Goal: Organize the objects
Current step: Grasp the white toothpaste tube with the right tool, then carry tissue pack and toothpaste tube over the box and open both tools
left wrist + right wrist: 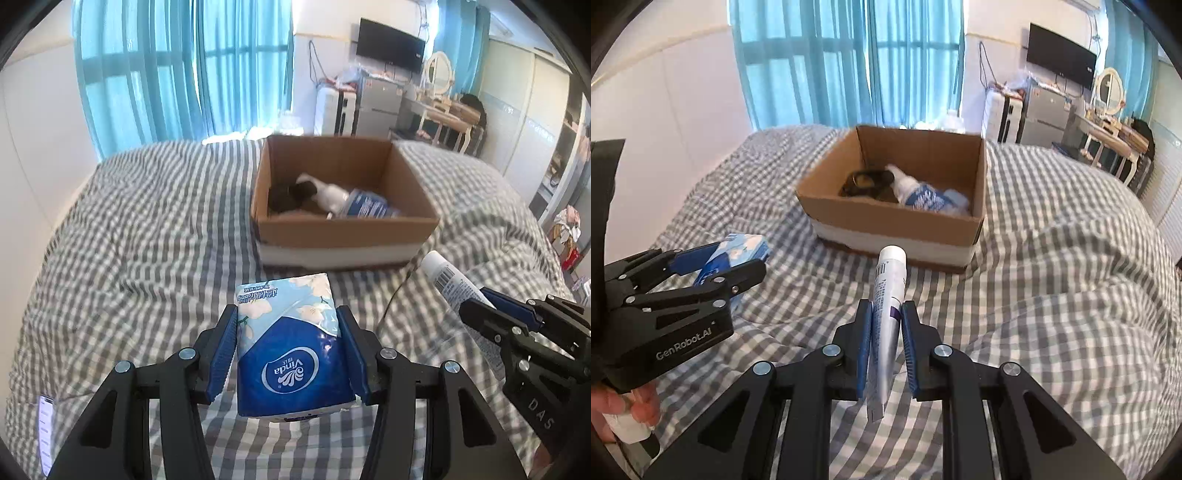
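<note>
Both grippers are loaded, the left gripper (287, 347) clamping a tissue pack (291, 343) and the right gripper (886, 347) pinching a tube (888, 295), so each should probably clear the cardboard box (886, 230) rim before letting go.

blue-white tissue pack (291, 347), white tube (886, 295), grey-checked quilt (147, 221), brown box (343, 225)

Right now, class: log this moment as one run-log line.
left gripper: shut on tissue pack | right gripper: shut on tube | cardboard box: open, ahead on bed
</note>
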`<state>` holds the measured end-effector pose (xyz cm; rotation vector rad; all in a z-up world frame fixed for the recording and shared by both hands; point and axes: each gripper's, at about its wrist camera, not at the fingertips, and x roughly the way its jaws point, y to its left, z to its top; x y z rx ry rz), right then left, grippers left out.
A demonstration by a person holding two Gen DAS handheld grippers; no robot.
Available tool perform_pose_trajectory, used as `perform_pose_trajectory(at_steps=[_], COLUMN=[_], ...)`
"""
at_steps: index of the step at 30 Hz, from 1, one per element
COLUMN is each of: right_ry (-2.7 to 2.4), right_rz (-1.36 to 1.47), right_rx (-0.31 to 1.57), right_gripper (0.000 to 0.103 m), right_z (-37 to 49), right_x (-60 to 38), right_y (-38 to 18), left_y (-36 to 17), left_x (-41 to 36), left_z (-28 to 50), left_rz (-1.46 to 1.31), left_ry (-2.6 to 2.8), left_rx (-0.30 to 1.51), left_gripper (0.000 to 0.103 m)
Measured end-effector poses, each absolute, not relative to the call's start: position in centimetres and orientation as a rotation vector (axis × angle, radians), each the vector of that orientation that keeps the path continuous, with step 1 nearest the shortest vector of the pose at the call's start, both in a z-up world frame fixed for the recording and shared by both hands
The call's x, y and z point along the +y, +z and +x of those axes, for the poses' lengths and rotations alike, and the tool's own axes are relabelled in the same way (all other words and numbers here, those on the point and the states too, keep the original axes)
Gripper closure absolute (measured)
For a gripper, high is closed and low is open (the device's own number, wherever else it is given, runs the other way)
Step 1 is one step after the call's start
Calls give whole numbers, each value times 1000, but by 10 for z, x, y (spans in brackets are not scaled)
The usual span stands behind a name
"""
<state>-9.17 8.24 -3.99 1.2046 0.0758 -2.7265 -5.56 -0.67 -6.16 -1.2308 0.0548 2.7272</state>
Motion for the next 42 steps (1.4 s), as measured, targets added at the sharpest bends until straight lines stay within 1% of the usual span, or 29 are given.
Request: perform_pose_trajectory(at_steps=[10, 17, 22, 28, 34, 38, 42], right_ry=[-2779, -2801, -2817, -2821, -2815, -2787, -2747], right_rz=[1028, 962, 937, 964, 1015, 1076, 1143], right_rx=[145, 147, 146, 99, 55, 20, 47], right_gripper=[87, 87, 87, 87, 87, 87, 87], right_z=[-95, -133, -173, -231, -286, -321, -349], right_x=[82, 89, 95, 111, 124, 126, 122], right_y=[16, 43, 55, 50, 28, 0, -35], left_y=[-10, 19, 28, 14, -16, -41, -71], left_x=[9, 25, 34, 41, 43, 47, 46], left_z=[-71, -113, -153, -208, -258, -280, -300], left_rz=[-1107, -1039, -1014, -1034, -1070, -1085, -1145], left_ry=[2763, 2766, 2773, 2763, 2742, 2727, 2717], left_rx=[87, 148, 176, 148, 118, 137, 144], left_gripper=[49, 49, 49, 49, 49, 49, 49])
